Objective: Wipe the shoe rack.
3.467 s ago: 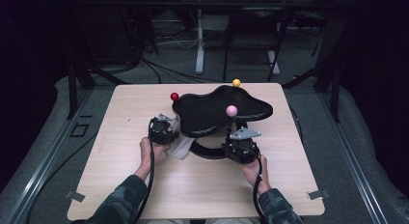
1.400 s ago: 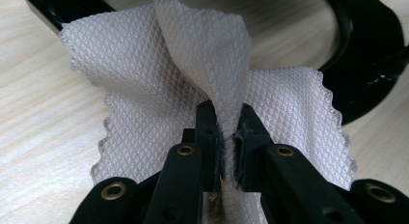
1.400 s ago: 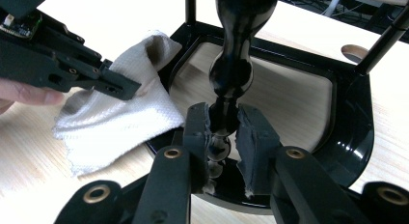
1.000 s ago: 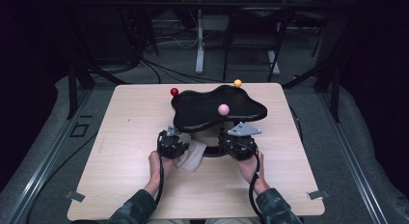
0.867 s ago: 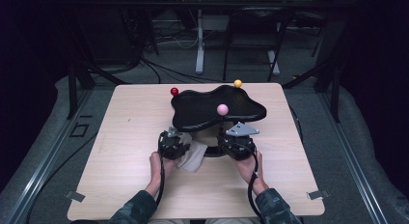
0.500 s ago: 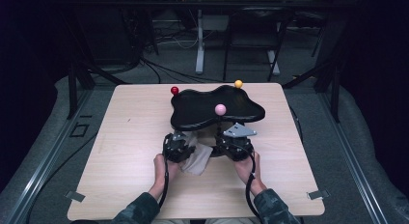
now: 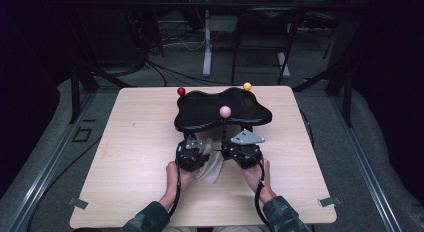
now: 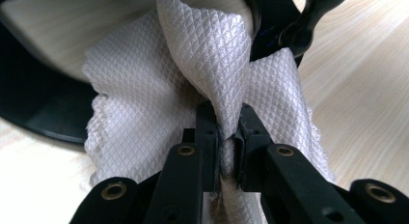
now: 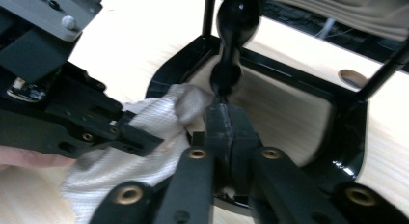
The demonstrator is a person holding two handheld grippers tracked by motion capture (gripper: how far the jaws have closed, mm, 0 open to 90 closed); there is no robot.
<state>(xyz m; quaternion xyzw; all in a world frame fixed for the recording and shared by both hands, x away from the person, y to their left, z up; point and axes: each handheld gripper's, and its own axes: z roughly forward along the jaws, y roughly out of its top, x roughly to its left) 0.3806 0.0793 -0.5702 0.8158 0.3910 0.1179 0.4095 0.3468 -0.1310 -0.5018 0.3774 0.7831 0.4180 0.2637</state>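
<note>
White cloth (image 7: 210, 164), quilted in a diamond weave, is pinched tight in the left gripper (image 8: 225, 137) and bunches up on the pale wooden tabletop (image 7: 135, 142), just beside the black stand's base (image 9: 337, 151). Moving right, the right gripper (image 9: 224, 132) sits pressed together on the stand's thin beaded post (image 9: 231, 55), with the glossy black wavy tray (image 7: 220, 109) overhanging both grippers. Red (image 7: 181, 91), pink (image 7: 225, 111) and yellow (image 7: 247, 86) balls top its posts.

free: bare table (image 7: 135, 157) left and right of the hands | blocked: black stand (image 7: 220, 112) with its ball-topped posts straight ahead | tight: white cloth (image 7: 212, 164) between both grippers
</note>
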